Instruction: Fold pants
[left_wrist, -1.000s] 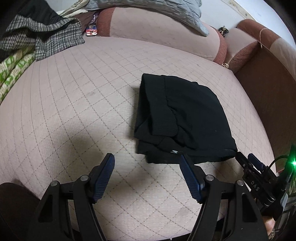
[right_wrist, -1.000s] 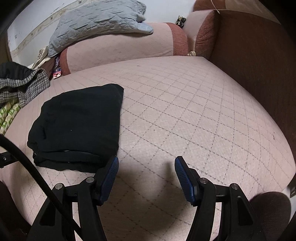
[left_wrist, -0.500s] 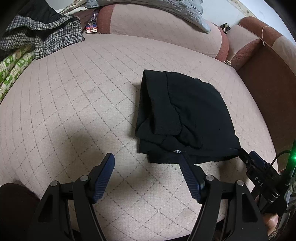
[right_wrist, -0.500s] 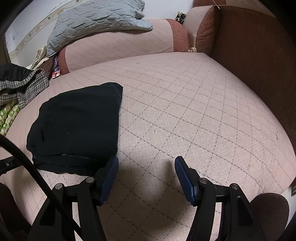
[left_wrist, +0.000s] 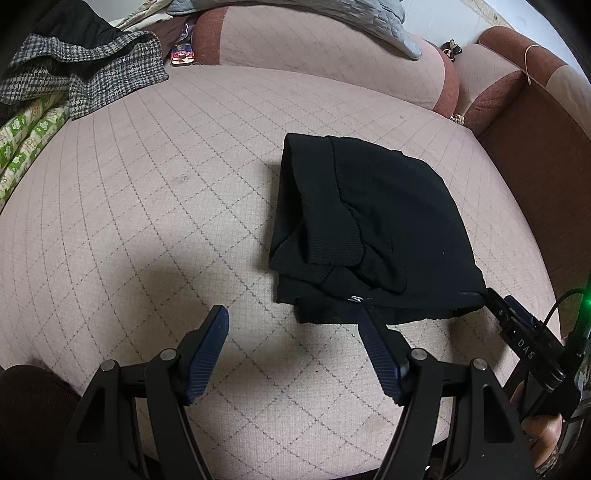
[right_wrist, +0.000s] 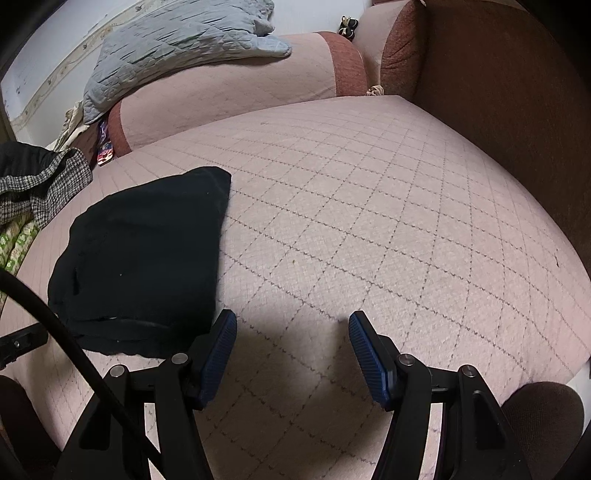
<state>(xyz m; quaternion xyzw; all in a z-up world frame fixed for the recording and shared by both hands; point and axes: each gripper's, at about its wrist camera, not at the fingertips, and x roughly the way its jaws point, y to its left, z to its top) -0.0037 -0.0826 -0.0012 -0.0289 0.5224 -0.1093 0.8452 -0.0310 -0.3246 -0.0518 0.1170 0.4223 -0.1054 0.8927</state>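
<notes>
The black pants (left_wrist: 373, 229) lie folded into a compact bundle on the pink quilted sofa seat (left_wrist: 147, 192). They also show in the right wrist view (right_wrist: 144, 254), at the left. My left gripper (left_wrist: 293, 314) is open and empty, just in front of the bundle's near edge, its right finger close to the fabric. My right gripper (right_wrist: 291, 317) is open and empty, over bare seat to the right of the bundle. Part of the right gripper's body (left_wrist: 524, 343) shows at the bundle's right corner in the left wrist view.
A checked garment (left_wrist: 85, 74) and green-patterned cloth (left_wrist: 26, 140) lie at the back left. A grey quilted blanket (right_wrist: 177, 44) rests on the sofa back. The brown armrest (right_wrist: 509, 92) bounds the right side. A cable (right_wrist: 74, 354) crosses the right wrist view's lower left.
Both grippers have drawn back slightly from the folded pants and risen a little. The pants have not moved. Both stay open.
</notes>
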